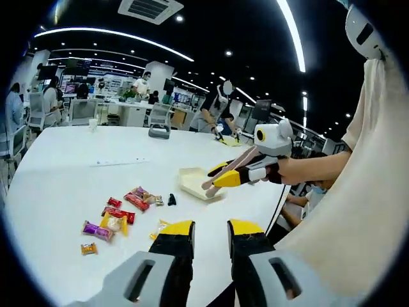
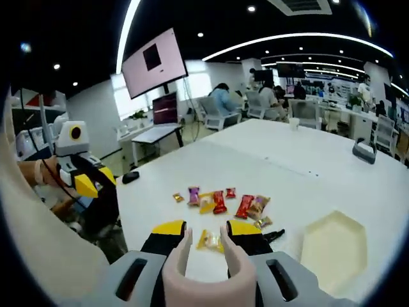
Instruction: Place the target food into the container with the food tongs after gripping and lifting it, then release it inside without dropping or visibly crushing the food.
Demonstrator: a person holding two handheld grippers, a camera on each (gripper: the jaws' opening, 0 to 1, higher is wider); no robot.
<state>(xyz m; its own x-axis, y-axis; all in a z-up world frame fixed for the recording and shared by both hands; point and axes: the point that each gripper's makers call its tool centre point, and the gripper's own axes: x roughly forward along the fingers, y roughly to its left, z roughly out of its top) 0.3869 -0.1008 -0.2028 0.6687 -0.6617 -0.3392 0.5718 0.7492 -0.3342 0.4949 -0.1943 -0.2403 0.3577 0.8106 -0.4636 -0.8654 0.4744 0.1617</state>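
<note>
**White table, scattered sweets, tongs held above them**

Seen from the left gripper view: left gripper point(image 1: 209, 231) low over the near edge of a broad white table point(image 1: 77, 160), yellow-tipped jaws apart with nothing between; wrapped candies point(image 1: 118, 214) strewn on the near left of the surface, red, purple and yellow wrappers, a small dark clip point(image 1: 171, 199) just beside them; pale hexagonal container point(image 1: 192, 181) farther right, lying flat, well apart from the sweets; right gripper point(image 1: 223, 179) hanging over that container, closed around pink food tongs point(image 1: 220, 176).

Seen from the right gripper view: right gripper point(image 2: 206, 231) clamped on the food tongs point(image 2: 204, 272), tong arms spread, tips above a yellow candy point(image 2: 209, 240) without clear contact; remaining candies point(image 2: 220, 201) beyond it; container point(image 2: 332, 249) to the right, nothing inside; left gripper point(image 2: 86, 182) at far left.

Open office around: dark ceiling with long curved light strips, desks, chairs, wall screen point(image 2: 155, 62), seated and standing people point(image 1: 142, 86) in the distance.
</note>
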